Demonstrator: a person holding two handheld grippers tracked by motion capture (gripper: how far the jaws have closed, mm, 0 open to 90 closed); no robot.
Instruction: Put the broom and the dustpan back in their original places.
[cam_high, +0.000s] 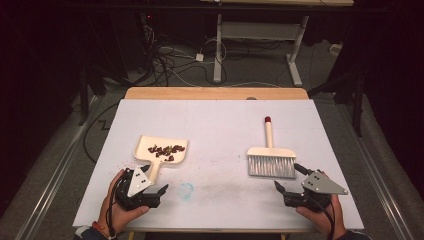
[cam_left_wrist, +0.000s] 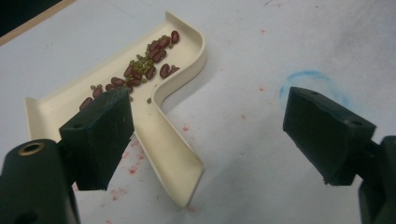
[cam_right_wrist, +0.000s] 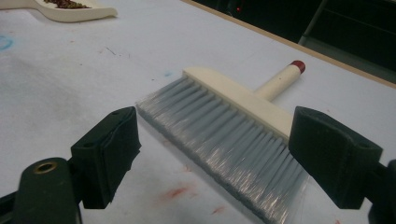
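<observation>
Both grippers sat at the bottom of the high view, jaws spread wide, gripping nothing: left gripper (cam_high: 159, 192) just below the cream dustpan (cam_high: 161, 151) with its beans (cam_high: 166, 150), right gripper (cam_high: 281, 188) by the brush (cam_high: 271, 159) lying flat at center-right.

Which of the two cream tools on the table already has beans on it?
The dustpan, by the left tongs; red and green beans lie in it. The brush has none.
</observation>
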